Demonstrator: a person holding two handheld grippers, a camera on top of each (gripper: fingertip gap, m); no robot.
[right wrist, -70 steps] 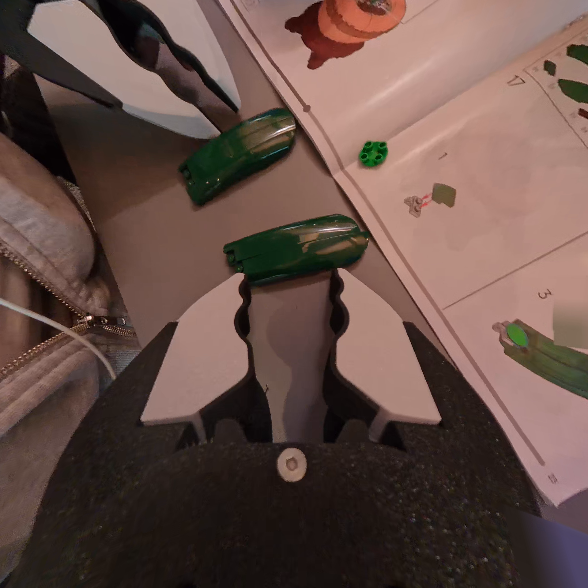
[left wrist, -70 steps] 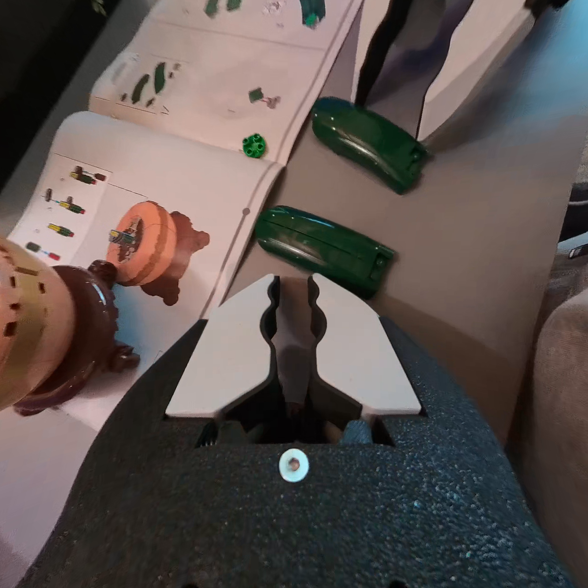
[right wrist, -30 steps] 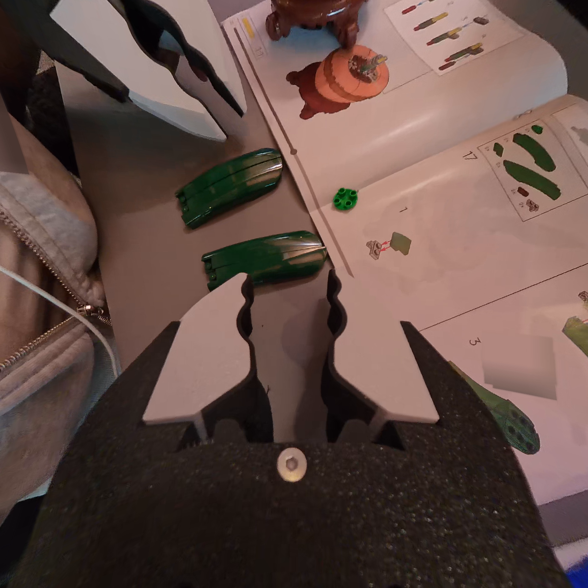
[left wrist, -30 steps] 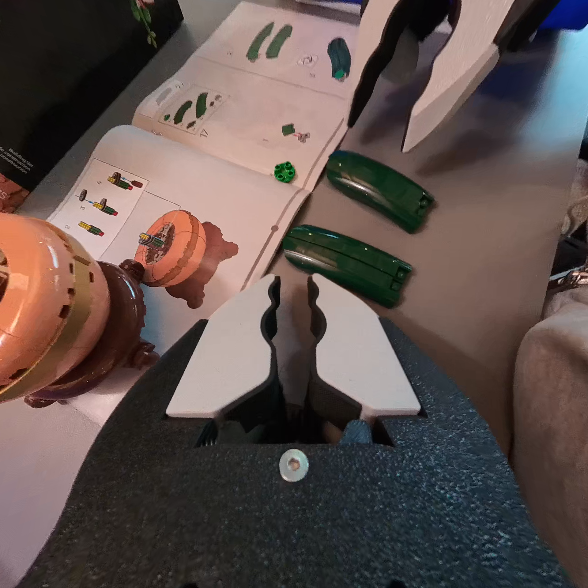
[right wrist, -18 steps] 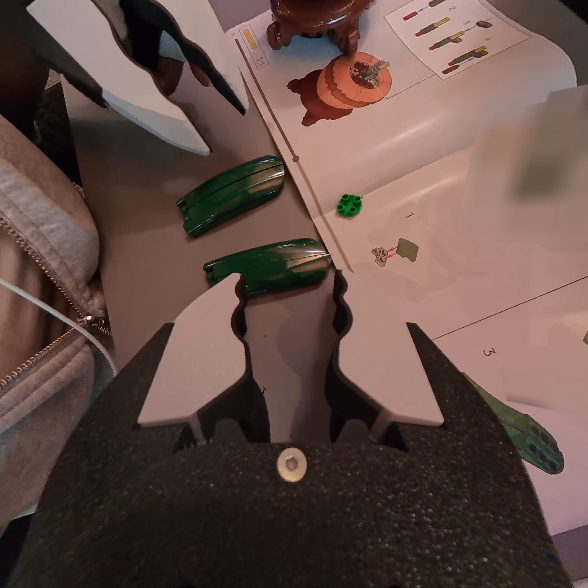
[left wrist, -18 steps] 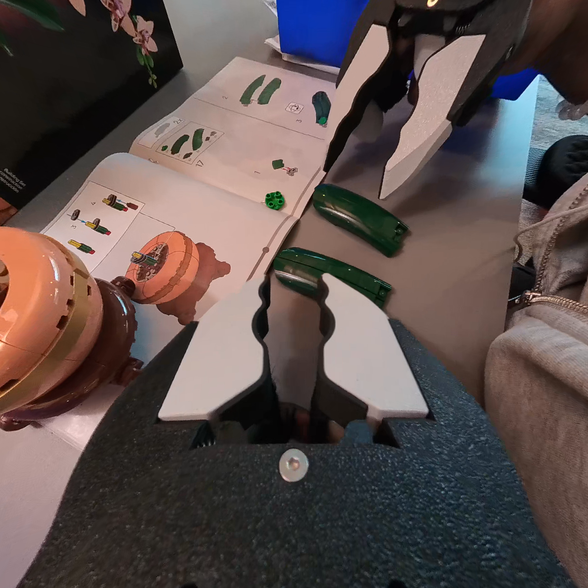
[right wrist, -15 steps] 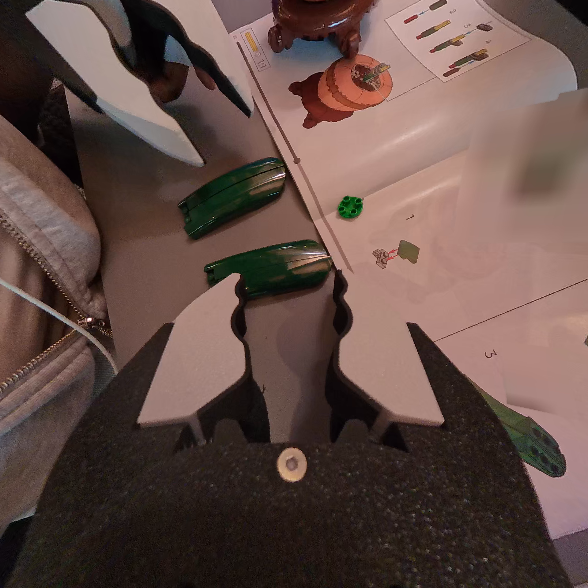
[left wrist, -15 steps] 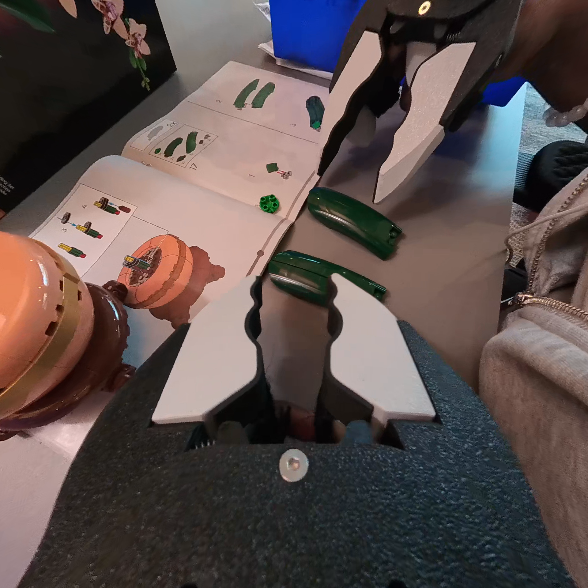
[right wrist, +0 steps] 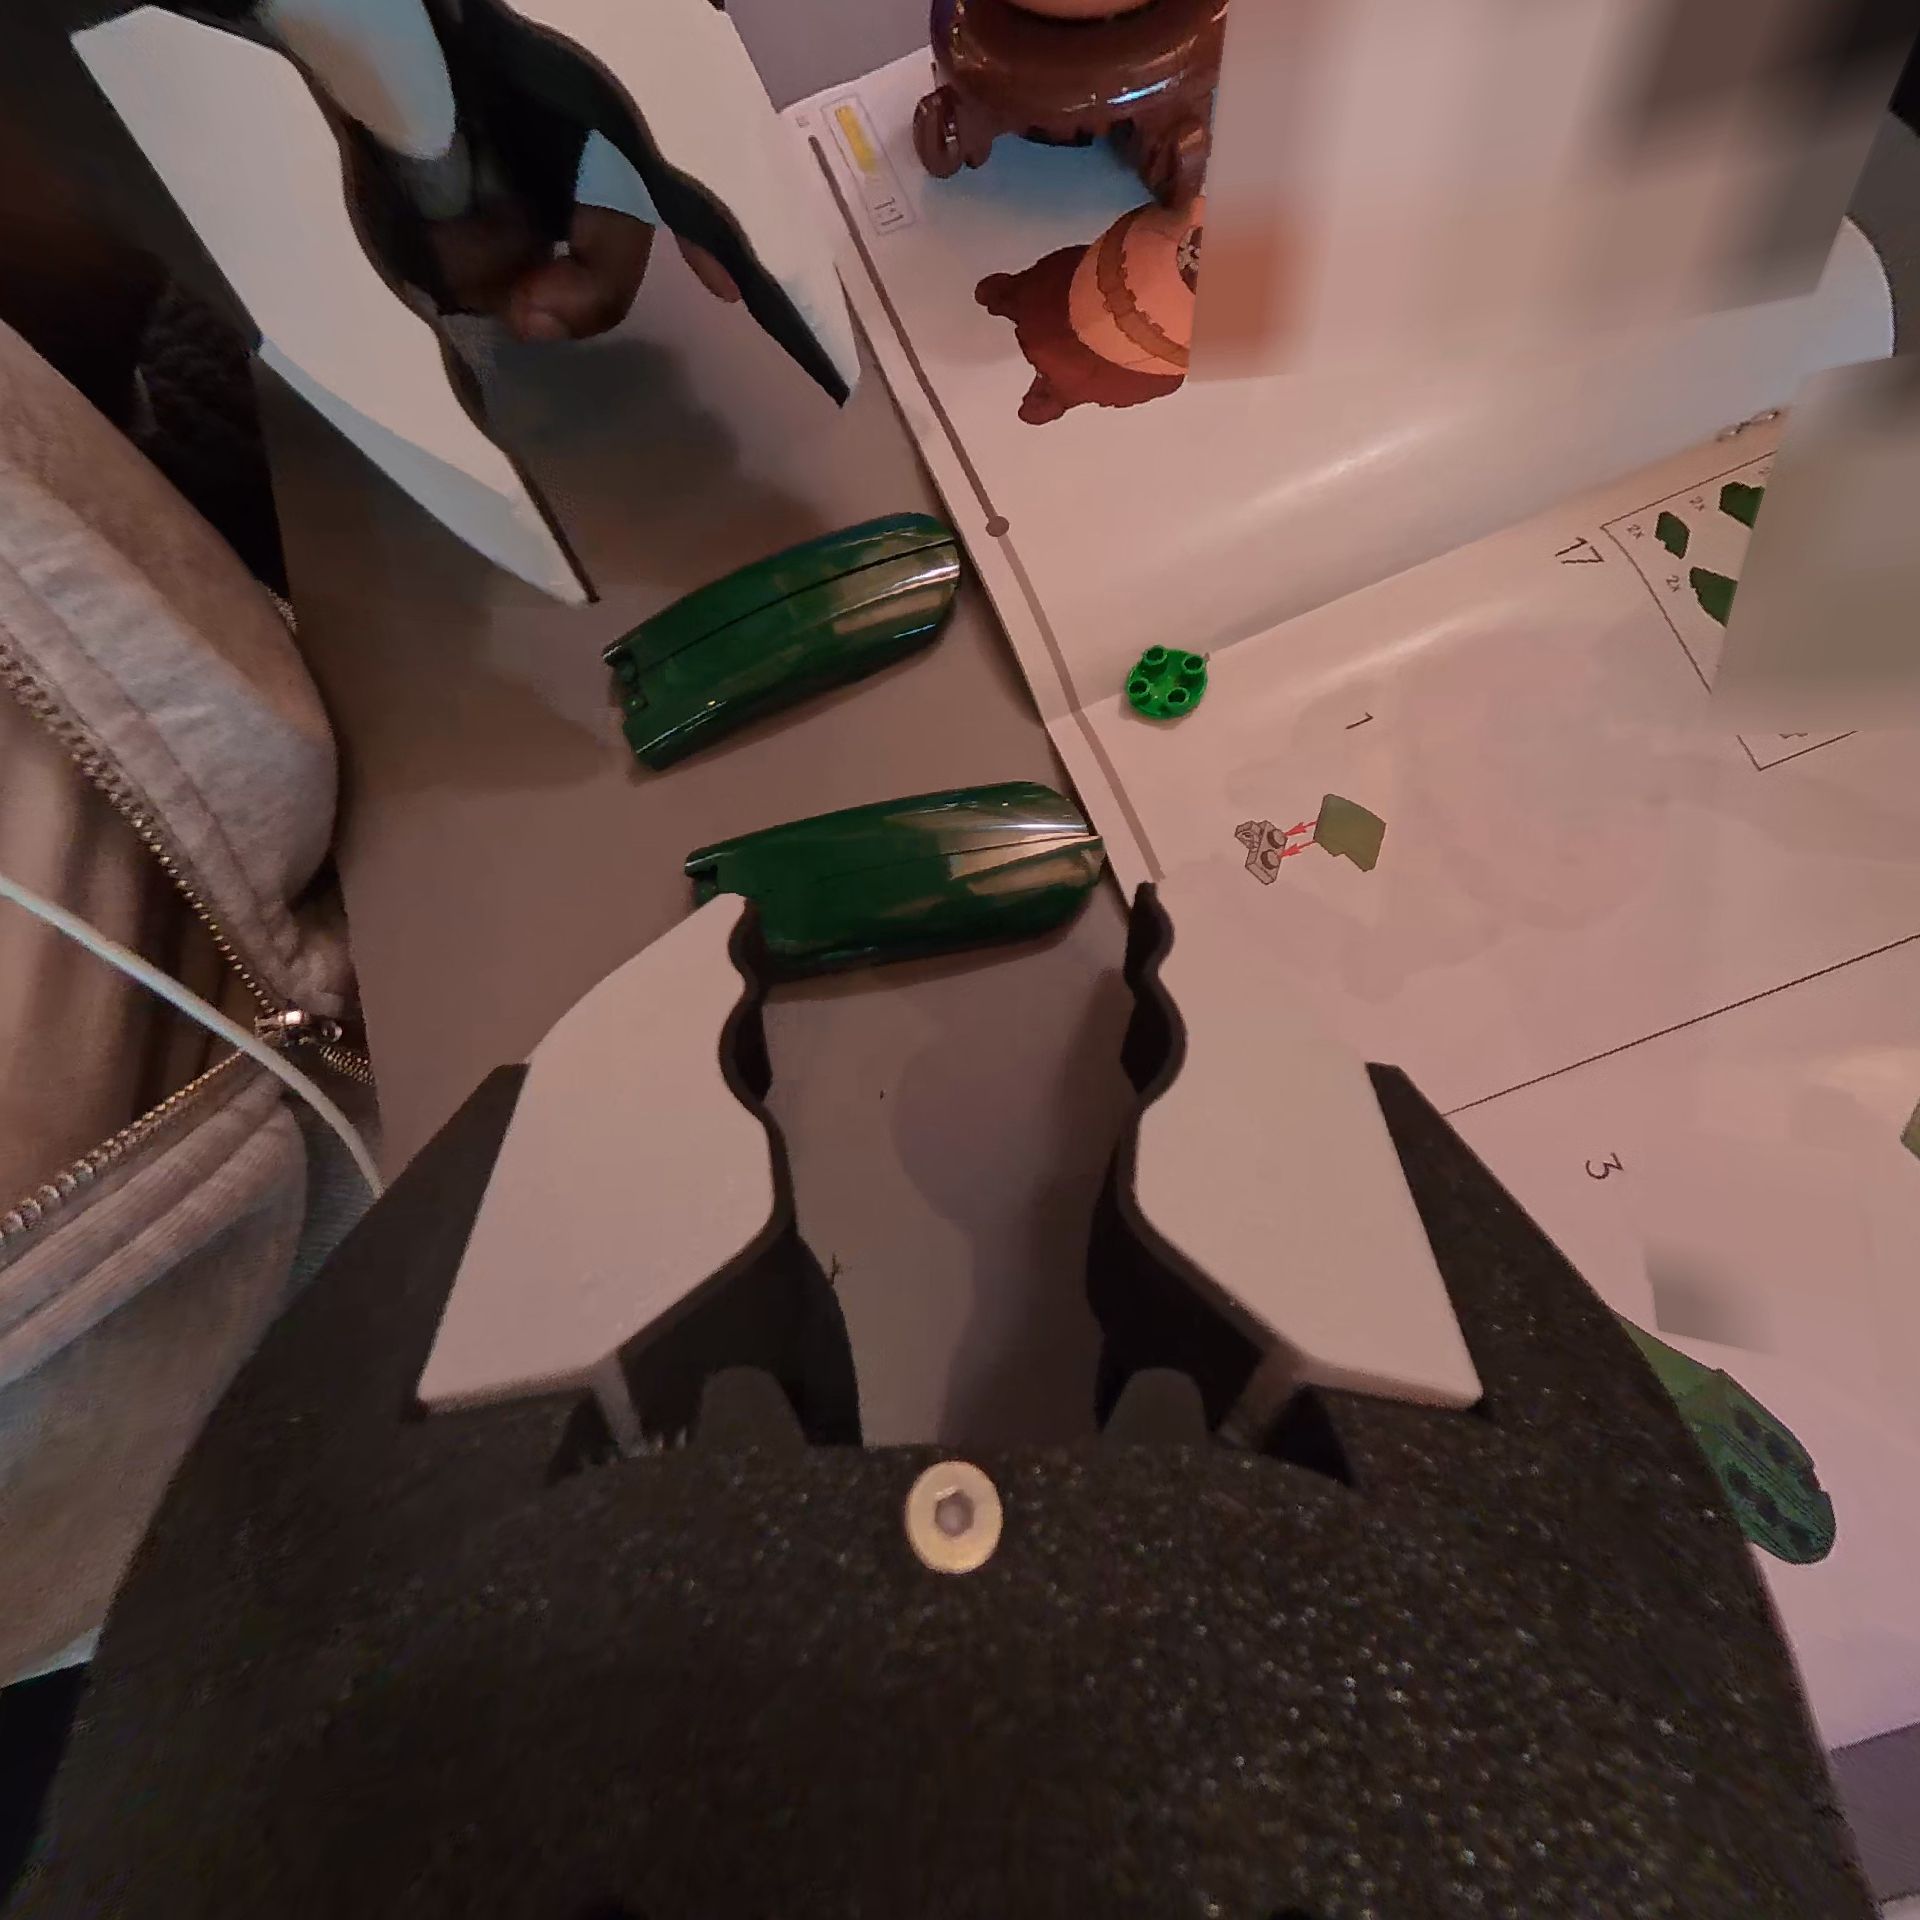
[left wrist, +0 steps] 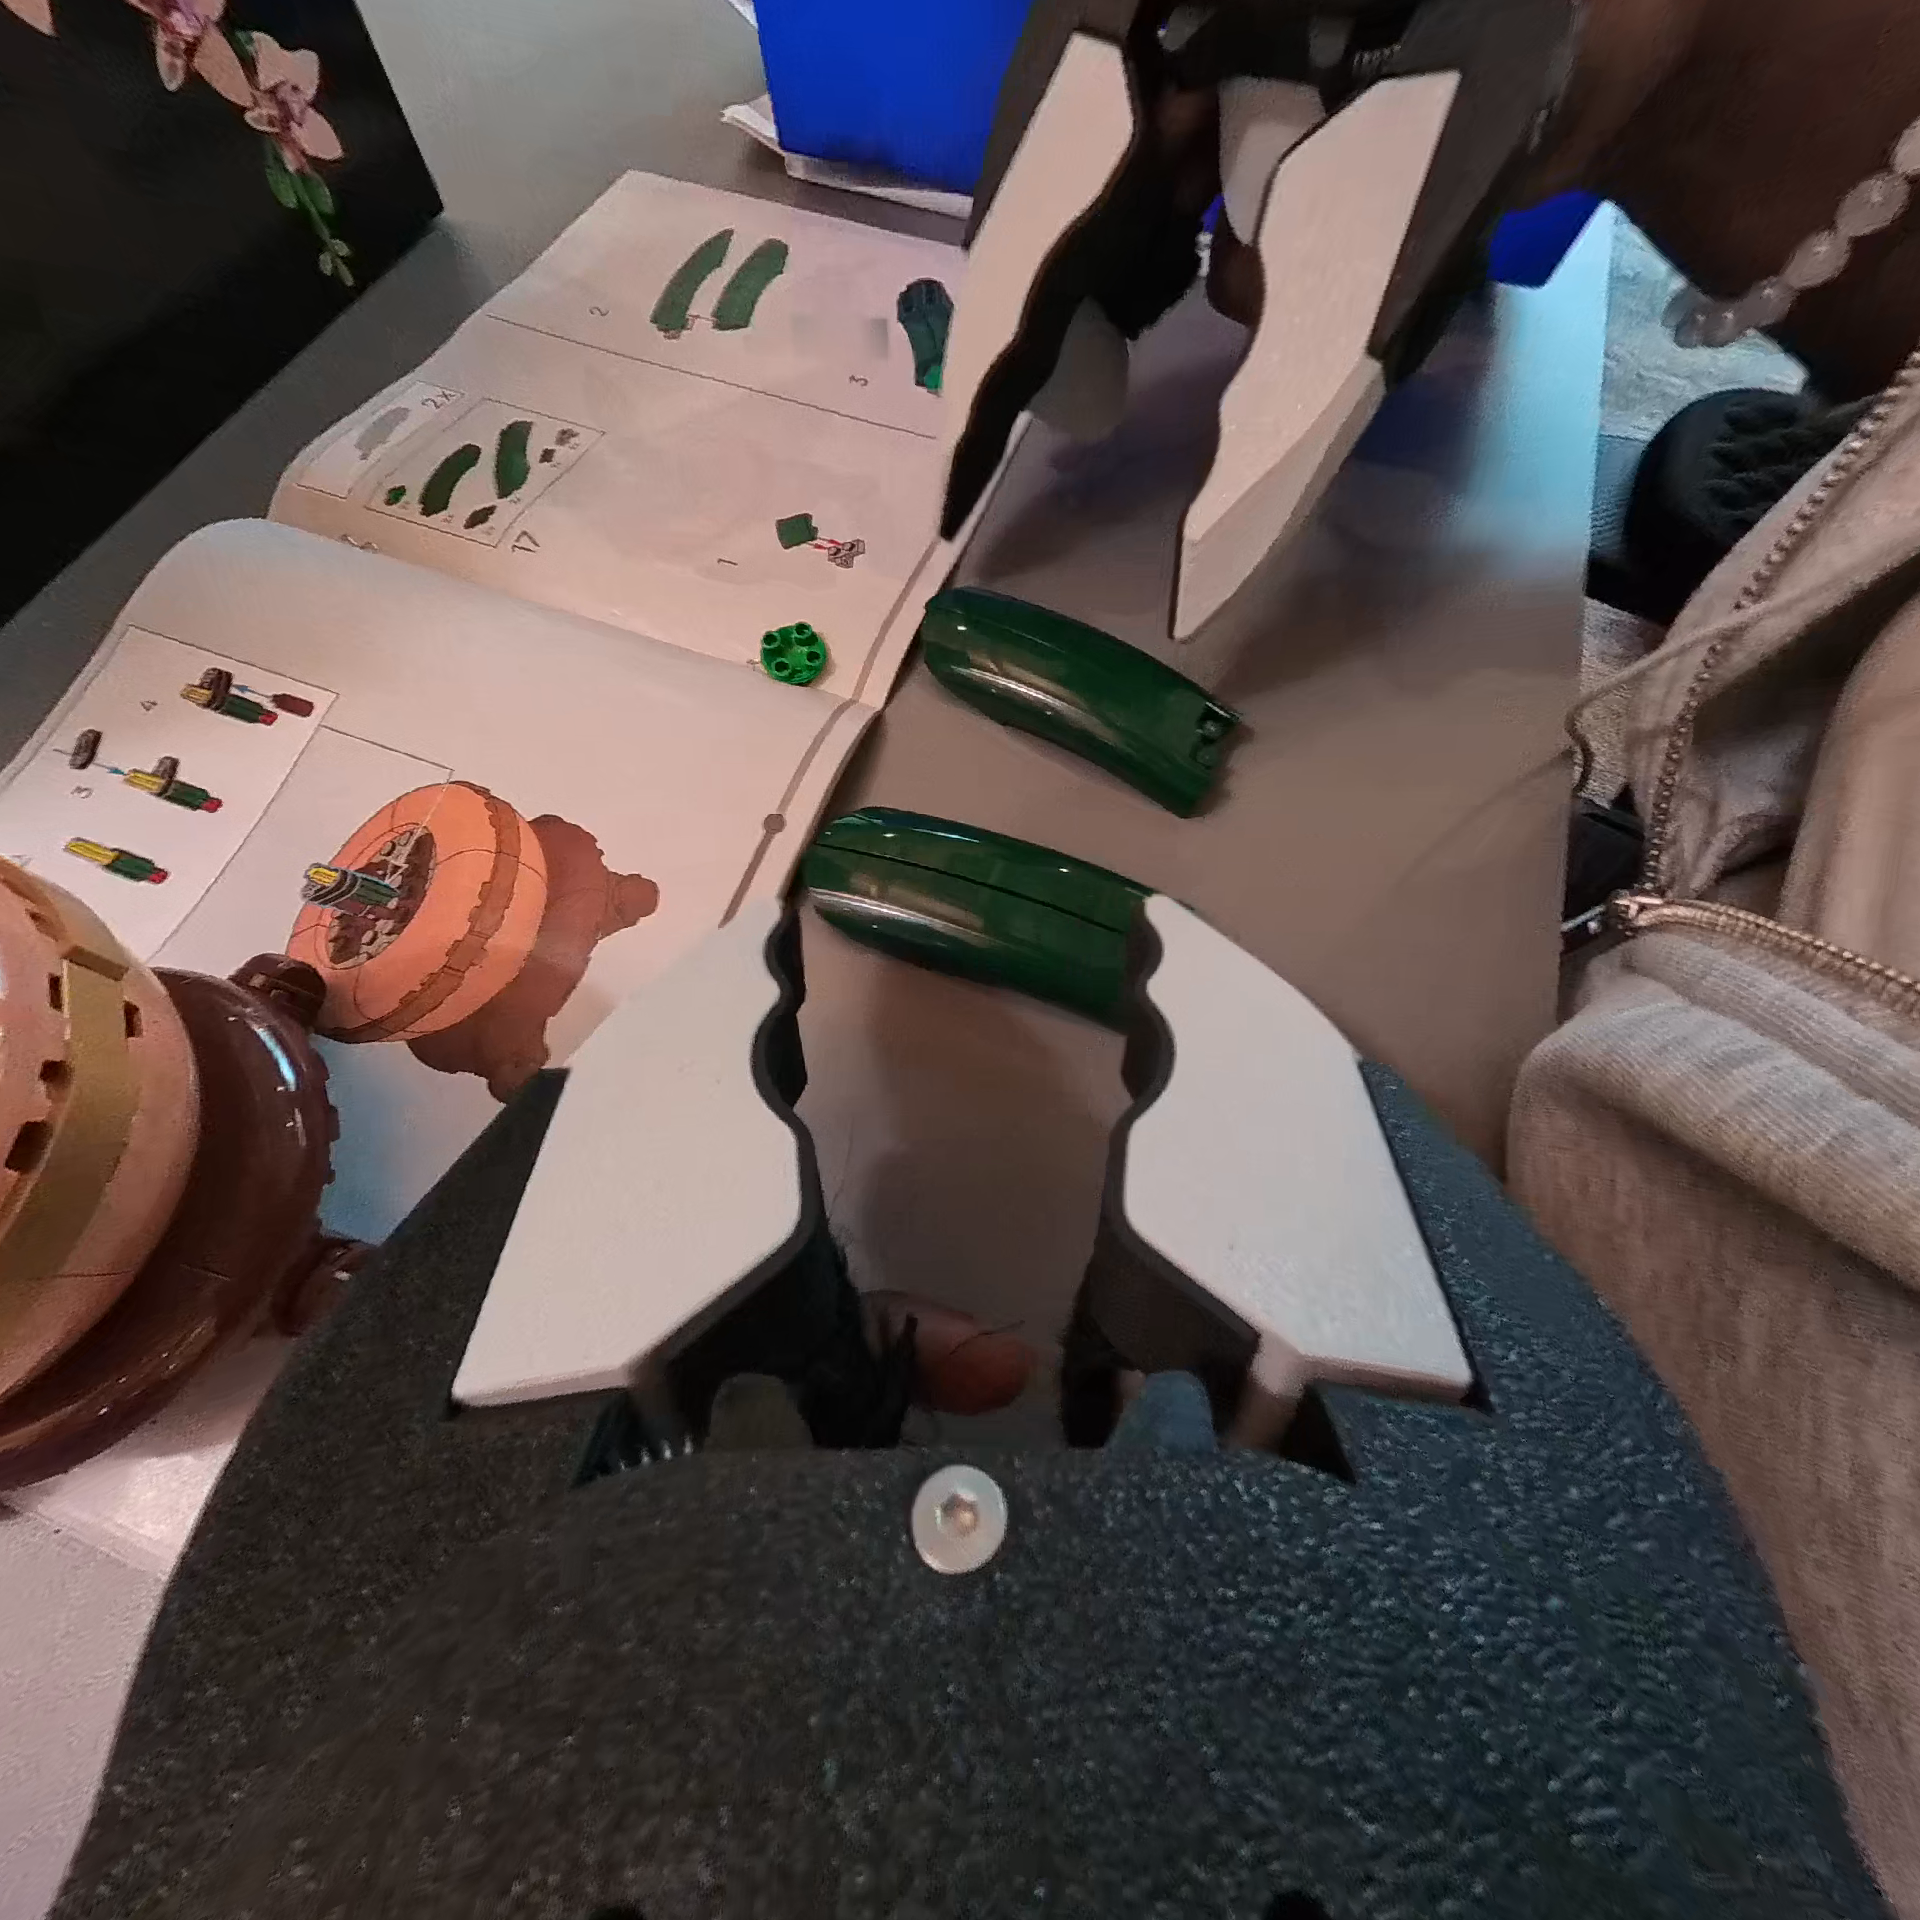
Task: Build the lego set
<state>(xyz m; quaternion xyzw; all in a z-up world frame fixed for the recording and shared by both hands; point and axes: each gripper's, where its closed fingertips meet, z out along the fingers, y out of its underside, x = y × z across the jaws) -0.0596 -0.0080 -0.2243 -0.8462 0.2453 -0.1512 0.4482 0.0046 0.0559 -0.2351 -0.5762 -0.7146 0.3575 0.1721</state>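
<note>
Two dark green curved leaf pieces lie on the grey table beside the open instruction booklet (left wrist: 582, 665). In the left wrist view my left gripper (left wrist: 966, 920) is open and empty, its tips just short of the nearer leaf (left wrist: 966, 899); the farther leaf (left wrist: 1081, 696) lies beyond, under the right gripper (left wrist: 1070, 561). In the right wrist view my right gripper (right wrist: 935, 904) is open and empty, tips at the nearer leaf (right wrist: 904, 873); the other leaf (right wrist: 779, 634) lies beyond, below the left gripper (right wrist: 717, 488). A small bright green round stud piece (left wrist: 795, 655) sits on the booklet (right wrist: 1455, 831), also in the right wrist view (right wrist: 1164, 681).
A peach and brown built pot (left wrist: 114, 1174) stands on the booklet at the left; its brown base (right wrist: 1070, 94) shows in the right wrist view. A dark box with flowers (left wrist: 156, 208) and a blue box (left wrist: 883, 83) stand behind. A person's grey zipped jacket (left wrist: 1745, 1039) lines the table edge.
My left gripper has opened wide and come up to the nearer leaf. Both grippers have drawn back and lifted a little. The leaves and the stud piece have not moved.
</note>
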